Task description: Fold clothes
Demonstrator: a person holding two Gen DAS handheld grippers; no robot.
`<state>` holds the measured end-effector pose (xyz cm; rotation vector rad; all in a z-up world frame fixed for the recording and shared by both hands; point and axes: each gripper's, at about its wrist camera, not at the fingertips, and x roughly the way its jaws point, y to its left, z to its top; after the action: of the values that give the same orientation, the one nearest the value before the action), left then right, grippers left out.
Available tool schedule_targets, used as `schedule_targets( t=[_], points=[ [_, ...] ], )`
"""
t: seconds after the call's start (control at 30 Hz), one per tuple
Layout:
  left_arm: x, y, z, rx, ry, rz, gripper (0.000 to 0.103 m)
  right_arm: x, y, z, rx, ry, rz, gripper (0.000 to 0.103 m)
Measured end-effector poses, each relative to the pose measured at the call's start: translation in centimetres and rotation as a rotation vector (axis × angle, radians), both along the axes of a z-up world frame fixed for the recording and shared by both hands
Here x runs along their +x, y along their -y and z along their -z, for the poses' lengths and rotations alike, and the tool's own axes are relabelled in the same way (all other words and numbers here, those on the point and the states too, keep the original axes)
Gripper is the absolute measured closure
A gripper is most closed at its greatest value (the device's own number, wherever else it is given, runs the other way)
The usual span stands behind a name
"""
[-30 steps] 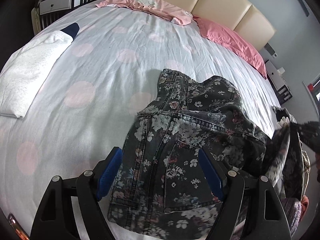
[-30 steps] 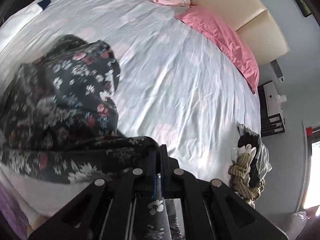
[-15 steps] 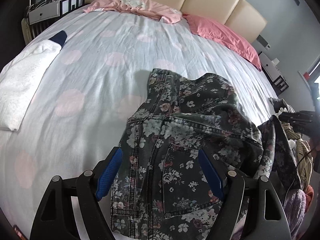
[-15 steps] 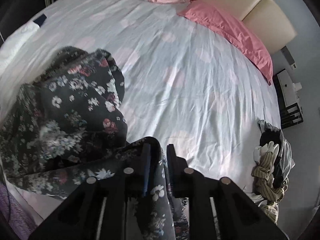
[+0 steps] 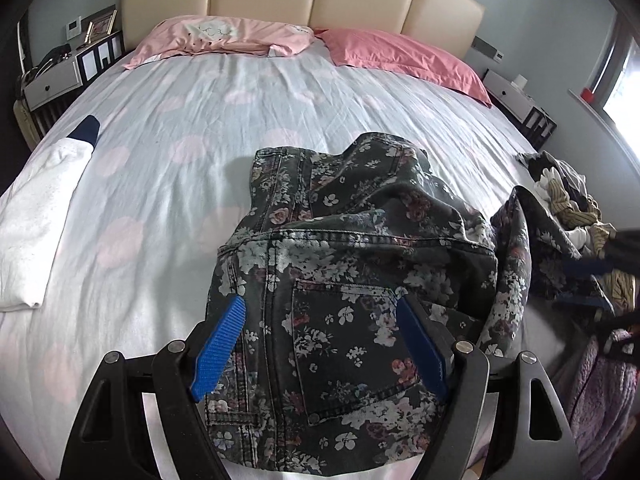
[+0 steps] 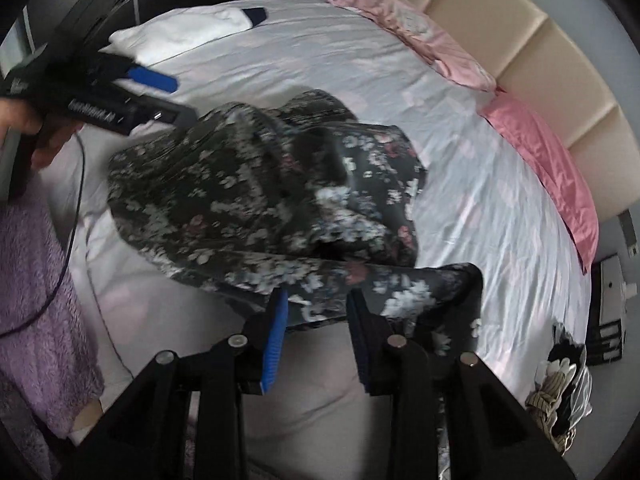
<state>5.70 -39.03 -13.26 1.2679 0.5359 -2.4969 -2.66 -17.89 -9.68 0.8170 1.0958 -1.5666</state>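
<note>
Dark floral jeans point(image 5: 340, 280) lie bunched on the white bed point(image 5: 240, 112), back pocket up. My left gripper point(image 5: 320, 316) is open and hovers just above the pocket end, its blue pads on either side. The jeans also show in the right wrist view point(image 6: 272, 200), blurred. My right gripper point(image 6: 316, 300) is open, with a trouser leg lying loose between and just beyond its fingers. The left gripper also shows in the right wrist view point(image 6: 160, 92), at the far left edge of the jeans.
A folded white garment point(image 5: 36, 216) lies at the bed's left edge. Two pink pillows point(image 5: 304, 44) sit by the beige headboard. A pile of clothes point(image 5: 568, 200) lies at the right edge, a purple fleece point(image 6: 36, 300) near the foot. Nightstands flank the bed.
My right gripper has opened and let go of the trouser leg, and has swung to face the jeans. The left gripper's view has tilted up; its jaws stay open.
</note>
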Motion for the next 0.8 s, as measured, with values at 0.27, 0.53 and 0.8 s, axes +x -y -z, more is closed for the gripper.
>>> schedule_targets(
  t=[0.27, 0.53, 0.8],
  points=[
    [0.1, 0.1, 0.3, 0.023, 0.000, 0.006, 0.024, 5.1, 2.1, 4.6, 0.088, -0.009, -0.177, 0.068],
    [0.0, 0.0, 0.4, 0.050, -0.026, 0.046, 0.024, 6.3, 4.0, 8.7, 0.135, -0.125, -0.236, 0.075],
    [-0.3, -1.0, -0.5, 0.078, -0.091, 0.145, 0.024, 1.6, 5.5, 7.5, 0.023, 0.006, -0.064, 0.103]
  ],
)
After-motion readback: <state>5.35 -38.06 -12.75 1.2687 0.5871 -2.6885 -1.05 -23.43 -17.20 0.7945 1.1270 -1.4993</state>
